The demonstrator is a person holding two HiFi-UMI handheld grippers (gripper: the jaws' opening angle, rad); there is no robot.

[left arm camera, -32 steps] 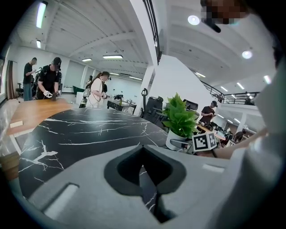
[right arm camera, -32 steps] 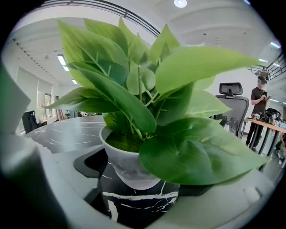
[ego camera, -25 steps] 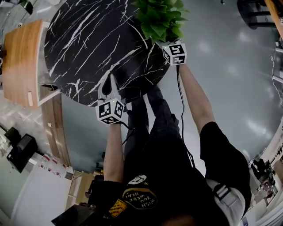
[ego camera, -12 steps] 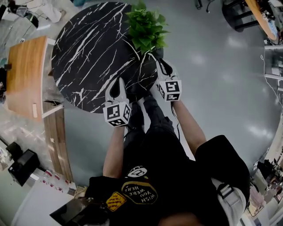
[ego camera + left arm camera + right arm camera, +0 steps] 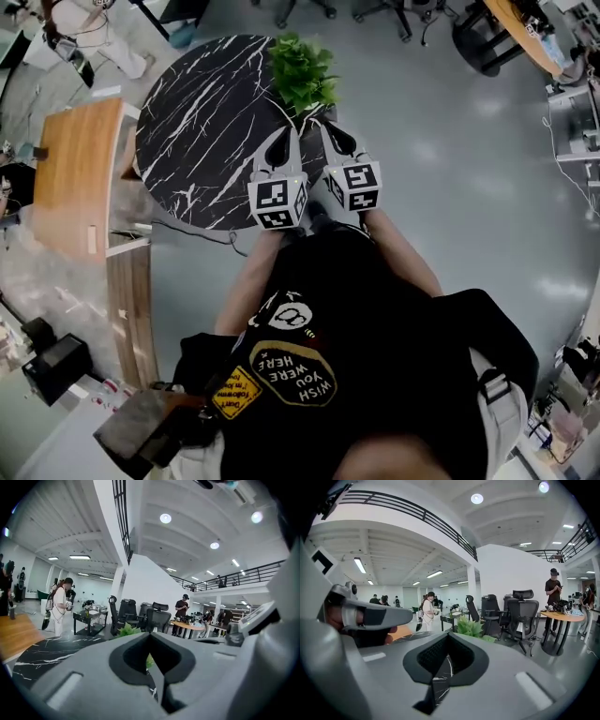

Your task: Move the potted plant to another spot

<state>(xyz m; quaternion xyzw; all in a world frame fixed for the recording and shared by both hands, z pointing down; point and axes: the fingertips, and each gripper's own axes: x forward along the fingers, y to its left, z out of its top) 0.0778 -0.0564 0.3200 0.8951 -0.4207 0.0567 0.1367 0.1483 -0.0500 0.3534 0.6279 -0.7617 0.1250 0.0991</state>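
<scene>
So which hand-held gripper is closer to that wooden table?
Left. The left hand-held gripper sits on the side toward the wooden table; the right hand-held gripper is beyond it, farther off.

We see an evenly bright hall, lit by round ceiling lamps point(image 5: 164, 518) and strip lights point(image 5: 359, 565). The grey floor point(image 5: 441, 159) carries soft, pale glare. Both gripper views bend hard and blacken at the corners. The left gripper point(image 5: 151, 634) looms soft beside its lens. The head view curves at its rim.
</scene>
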